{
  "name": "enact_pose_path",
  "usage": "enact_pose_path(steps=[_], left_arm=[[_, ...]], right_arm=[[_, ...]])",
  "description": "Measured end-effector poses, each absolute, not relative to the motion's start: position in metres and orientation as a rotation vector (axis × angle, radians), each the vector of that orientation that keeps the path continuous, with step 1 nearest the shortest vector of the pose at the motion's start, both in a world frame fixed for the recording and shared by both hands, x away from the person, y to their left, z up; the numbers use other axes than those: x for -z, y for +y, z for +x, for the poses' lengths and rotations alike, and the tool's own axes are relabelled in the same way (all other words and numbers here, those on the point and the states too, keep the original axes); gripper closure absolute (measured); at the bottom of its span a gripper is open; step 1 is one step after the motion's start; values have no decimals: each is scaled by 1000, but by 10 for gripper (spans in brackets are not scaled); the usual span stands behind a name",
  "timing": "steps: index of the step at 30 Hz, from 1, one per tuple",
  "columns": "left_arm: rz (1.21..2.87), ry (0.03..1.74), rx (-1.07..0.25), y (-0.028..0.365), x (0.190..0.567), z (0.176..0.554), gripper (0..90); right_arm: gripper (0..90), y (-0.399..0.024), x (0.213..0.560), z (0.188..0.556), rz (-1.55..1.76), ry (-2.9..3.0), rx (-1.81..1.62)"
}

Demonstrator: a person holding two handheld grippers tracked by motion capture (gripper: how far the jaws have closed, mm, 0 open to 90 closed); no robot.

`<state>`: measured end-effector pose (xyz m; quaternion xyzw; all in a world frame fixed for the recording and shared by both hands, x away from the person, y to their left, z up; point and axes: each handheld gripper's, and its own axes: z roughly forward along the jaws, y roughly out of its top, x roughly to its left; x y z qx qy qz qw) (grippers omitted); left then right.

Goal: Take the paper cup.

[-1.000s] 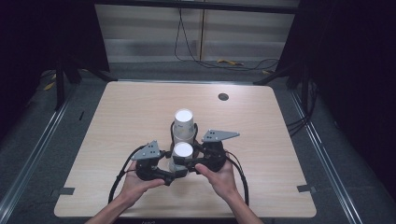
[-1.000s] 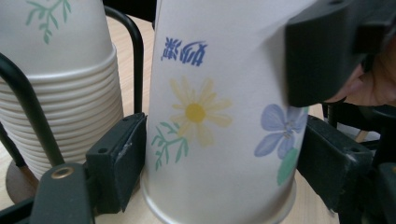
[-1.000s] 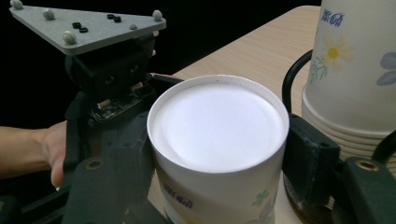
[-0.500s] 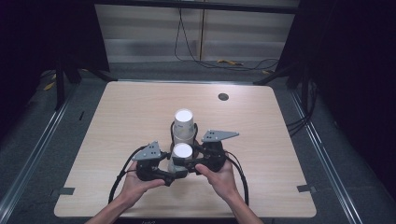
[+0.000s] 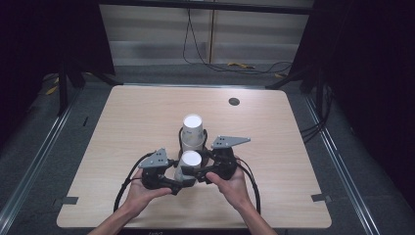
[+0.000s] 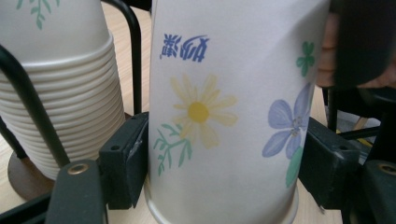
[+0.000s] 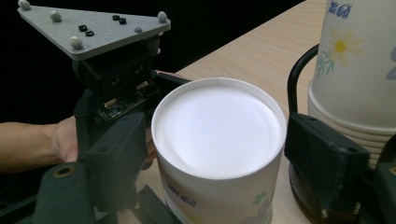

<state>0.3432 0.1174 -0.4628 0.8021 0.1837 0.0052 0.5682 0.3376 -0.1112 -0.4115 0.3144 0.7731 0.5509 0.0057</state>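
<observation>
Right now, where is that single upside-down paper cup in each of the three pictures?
High view: the single cup is low in the centre of the picture.
Left gripper view: centre, flowered side facing the camera.
Right gripper view: centre, white bottom up.
Shared landmark: the stack of cups, just beyond it in the high view, at far left in the left gripper view, at far right in the right gripper view.

Premises: a lab-type recording bay, not a home or shop. Evidence — a bare wooden table [image 5: 147, 117] with a cable grommet [image 5: 234, 102] stands alone on grey floor between metal floor rails [image 5: 34, 166], black curtains [image 5: 372, 63] hang on both sides, and loose cables [image 5: 230, 63] lie by the panelled back wall.
</observation>
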Motion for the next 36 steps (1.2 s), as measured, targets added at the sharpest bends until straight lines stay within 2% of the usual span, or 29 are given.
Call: enact_pose_path(steps=[20, 32, 36], left_arm=[[1917, 450, -7, 130, 458, 351, 267], [1926, 479, -22, 139, 450, 359, 275], [1986, 484, -11, 141, 447, 364, 270]], right_arm=[[154, -124, 407, 342, 958, 2436, -1678], [174, -143, 401, 344, 971, 2426, -1653], [154, -146, 400, 343, 1006, 2398, -1633]])
